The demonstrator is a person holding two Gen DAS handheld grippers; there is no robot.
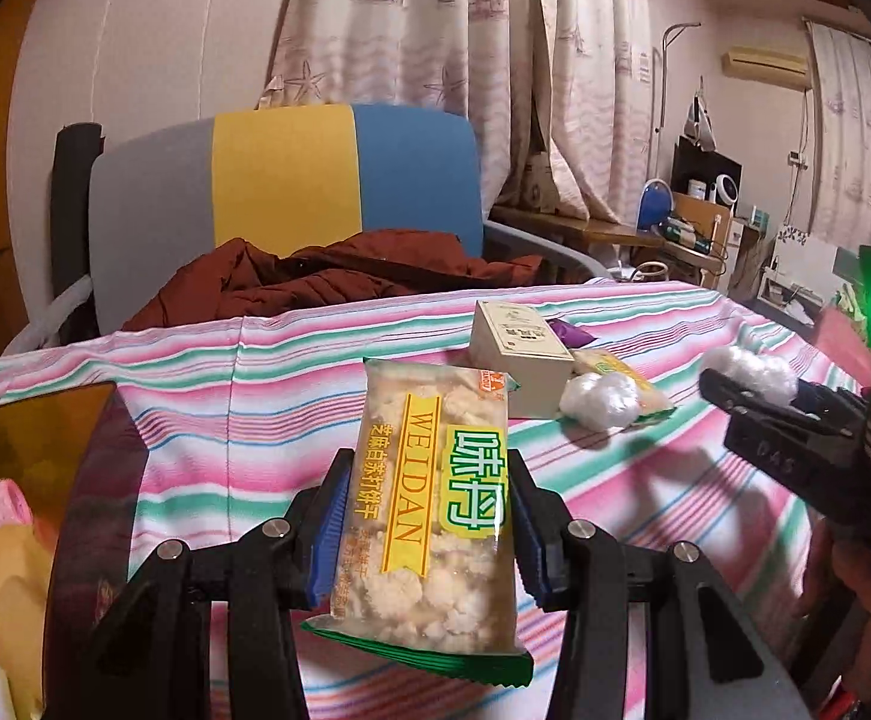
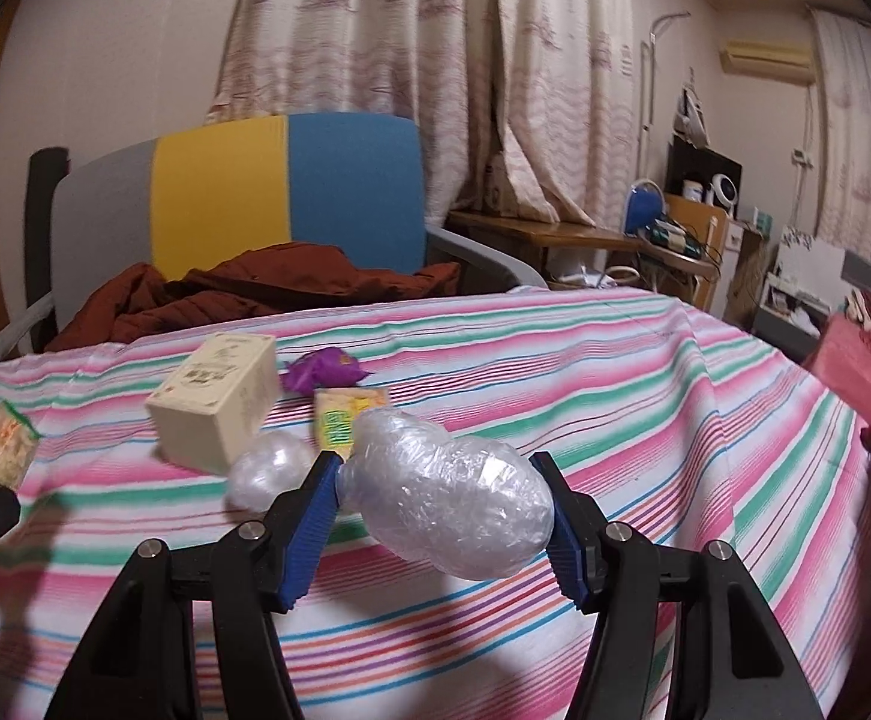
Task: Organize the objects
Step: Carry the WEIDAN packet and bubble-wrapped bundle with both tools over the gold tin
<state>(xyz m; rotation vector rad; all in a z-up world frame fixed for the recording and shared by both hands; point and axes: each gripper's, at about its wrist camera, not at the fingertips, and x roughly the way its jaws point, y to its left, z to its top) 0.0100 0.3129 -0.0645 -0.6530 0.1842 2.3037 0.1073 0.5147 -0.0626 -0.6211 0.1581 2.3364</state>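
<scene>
The left gripper (image 1: 426, 534) clamps a cracker packet (image 1: 435, 498) above the striped tablecloth (image 1: 255, 372); the right gripper (image 2: 444, 510) grips a plastic-wrap bundle (image 2: 453, 492). Nearby lie a cream box (image 2: 219, 402), another wrapped ball (image 2: 270, 471), and perhaps a purple wrapper (image 2: 324, 369).

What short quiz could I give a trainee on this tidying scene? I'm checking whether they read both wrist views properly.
1. True or false: the left claw holds a cracker packet clear of the striped tablecloth.
2. What does the right claw grip? A) the cream box B) a clear plastic-wrapped bundle C) the purple wrapper
3. Fill in: a second, smaller wrapped ball lies on the cloth just in front of the ____ box.

Key
1. True: both pads press the packet's sides.
2. B
3. cream
</scene>
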